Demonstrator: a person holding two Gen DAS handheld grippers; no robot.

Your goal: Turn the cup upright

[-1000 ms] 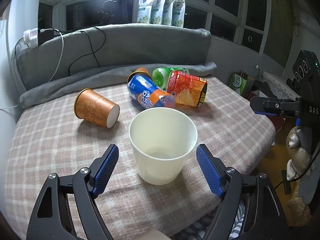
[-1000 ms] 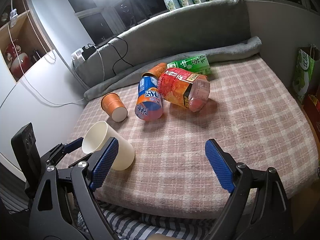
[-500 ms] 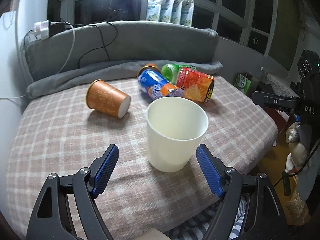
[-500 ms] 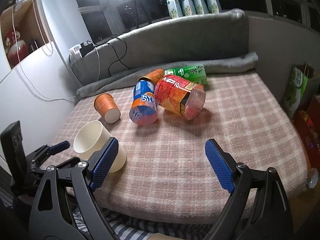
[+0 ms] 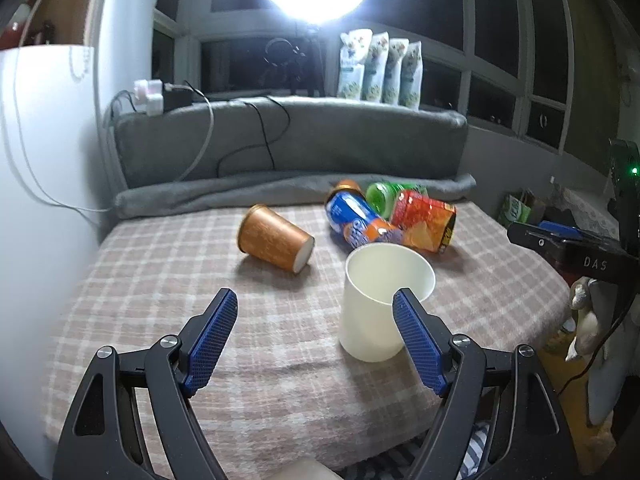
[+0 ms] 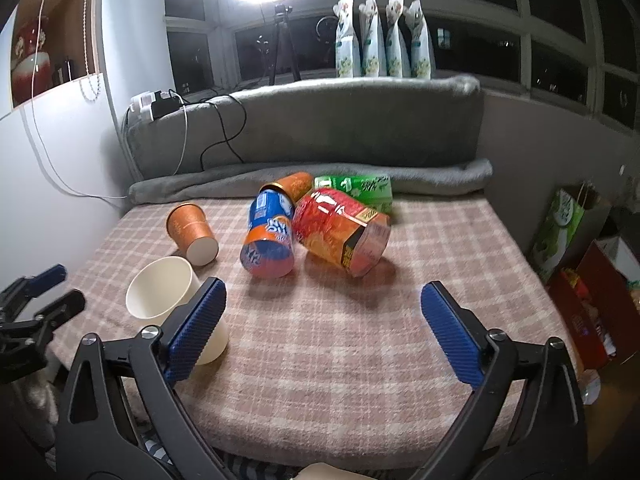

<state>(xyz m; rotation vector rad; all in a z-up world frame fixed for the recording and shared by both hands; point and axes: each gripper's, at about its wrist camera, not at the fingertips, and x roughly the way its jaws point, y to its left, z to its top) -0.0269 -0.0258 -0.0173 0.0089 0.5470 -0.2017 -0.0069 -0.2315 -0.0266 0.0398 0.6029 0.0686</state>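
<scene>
A white paper cup stands upright, mouth up, near the front edge of the plaid bed cover; it also shows in the right wrist view. My left gripper is open and empty, drawn back, with the cup just behind its right finger. My right gripper is open and empty, with the cup behind its left finger. An orange paper cup lies on its side further back; it also shows in the right wrist view.
A blue-orange canister, a red-orange canister, a green bottle and another orange cup lie heaped at the back. A grey rolled blanket and cushion line the far side. Cables hang at the left. Bags stand right of the bed.
My left gripper has drawn back and swung left, so the white cup now sits by its right finger instead of between the fingers. My right gripper has tilted up and stays open.
</scene>
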